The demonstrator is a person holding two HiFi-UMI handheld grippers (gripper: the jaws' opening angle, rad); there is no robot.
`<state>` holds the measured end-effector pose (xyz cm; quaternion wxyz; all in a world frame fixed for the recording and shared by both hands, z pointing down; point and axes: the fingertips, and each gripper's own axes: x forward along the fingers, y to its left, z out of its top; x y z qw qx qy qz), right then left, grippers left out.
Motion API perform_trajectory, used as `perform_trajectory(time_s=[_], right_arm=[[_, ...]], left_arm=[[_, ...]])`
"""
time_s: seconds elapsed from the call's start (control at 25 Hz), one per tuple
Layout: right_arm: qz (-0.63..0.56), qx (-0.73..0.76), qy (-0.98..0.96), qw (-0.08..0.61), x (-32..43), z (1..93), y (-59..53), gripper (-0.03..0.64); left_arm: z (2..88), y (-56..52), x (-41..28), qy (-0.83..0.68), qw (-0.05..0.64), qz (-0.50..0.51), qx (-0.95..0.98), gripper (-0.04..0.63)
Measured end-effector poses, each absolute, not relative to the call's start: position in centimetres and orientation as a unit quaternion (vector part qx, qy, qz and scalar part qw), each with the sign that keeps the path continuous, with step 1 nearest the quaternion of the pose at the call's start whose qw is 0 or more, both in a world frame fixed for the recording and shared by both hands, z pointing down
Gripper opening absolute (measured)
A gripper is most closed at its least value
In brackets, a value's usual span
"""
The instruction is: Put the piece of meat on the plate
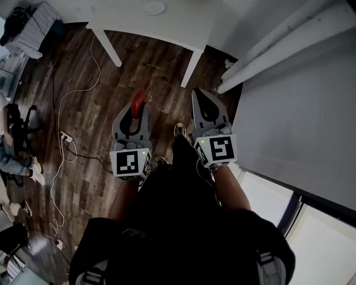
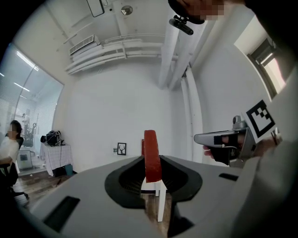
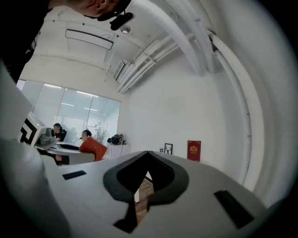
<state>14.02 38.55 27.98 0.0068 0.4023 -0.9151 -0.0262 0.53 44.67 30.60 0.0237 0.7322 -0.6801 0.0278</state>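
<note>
In the head view my left gripper (image 1: 137, 109) is shut on a red piece of meat (image 1: 138, 102), which stands on edge between the jaws. The left gripper view shows the meat (image 2: 152, 157) upright and pinched at the tips of the left gripper (image 2: 152, 179). Beside it my right gripper (image 1: 199, 93) points the same way with its jaws together and nothing in them, as the right gripper view (image 3: 147, 153) also shows. A white plate (image 1: 153, 8) lies on the white table (image 1: 172, 30) ahead. Both grippers hang over the wooden floor, short of the table.
White table legs (image 1: 191, 68) stand just ahead of the grippers. A white wall with pipes (image 1: 278, 39) runs along the right. Cables and a power strip (image 1: 65, 136) lie on the floor at left, near a seated person (image 1: 11, 156).
</note>
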Motion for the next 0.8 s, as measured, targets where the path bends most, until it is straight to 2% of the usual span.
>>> perform_trajectory(time_s=[0.52,0.8], right_arm=[[-0.006,0.336,-0.942,-0.011,7.2,27.7,23.0,0.02],[0.025,0.315,-0.949,0.001,7.6,30.4,15.1,0.02]], left_arm=[[29.4,30.0,-2.2,-0.699,0.038,0.051,0.712,0.089],[30.9,22.1,-1.4,-0.696,0.054,0.077,0.712,0.089]])
